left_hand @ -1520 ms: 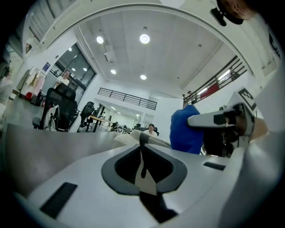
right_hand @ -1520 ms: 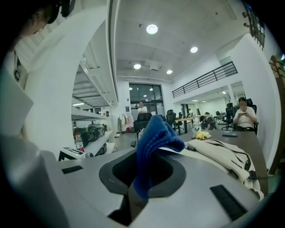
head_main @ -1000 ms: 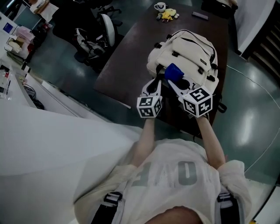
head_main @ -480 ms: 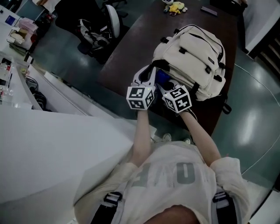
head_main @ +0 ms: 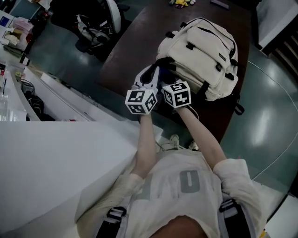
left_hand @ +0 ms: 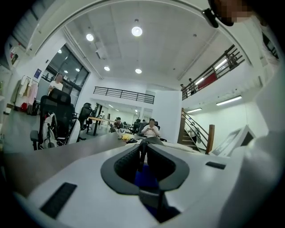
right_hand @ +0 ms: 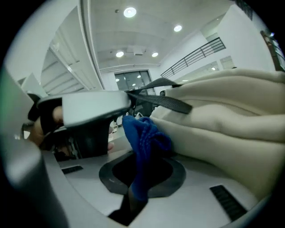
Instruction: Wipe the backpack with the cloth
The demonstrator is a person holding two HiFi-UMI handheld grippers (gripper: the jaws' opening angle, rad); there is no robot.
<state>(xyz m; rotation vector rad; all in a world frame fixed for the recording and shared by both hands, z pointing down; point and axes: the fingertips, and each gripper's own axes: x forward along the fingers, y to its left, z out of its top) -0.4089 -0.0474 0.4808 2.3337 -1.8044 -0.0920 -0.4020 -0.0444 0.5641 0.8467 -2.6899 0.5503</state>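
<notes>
A cream backpack [head_main: 205, 51] lies flat on a dark brown table [head_main: 122, 58]. Both grippers meet at its near left corner. My right gripper [right_hand: 141, 171] is shut on a blue cloth [right_hand: 144, 136], which presses against the backpack's cream side [right_hand: 222, 107]. In the head view my right gripper [head_main: 164, 82] hides the cloth. My left gripper [left_hand: 142, 149] is shut on a thin black backpack strap [right_hand: 164, 102]; in the right gripper view my left gripper [right_hand: 89, 111] sits just left of the cloth. From above, my left gripper [head_main: 150, 76] is close beside the right one.
An office chair [head_main: 111, 16] with a bag on it stands left of the table. A yellow toy [head_main: 181, 2] lies at the table's far end. A white counter [head_main: 46, 139] runs along my left. A thin cable [head_main: 274, 88] crosses the floor on the right.
The right gripper has slid the cloth leftward along the backpack's near end toward its corner. The left gripper has stayed beside it. The cloth no longer shows from above.
</notes>
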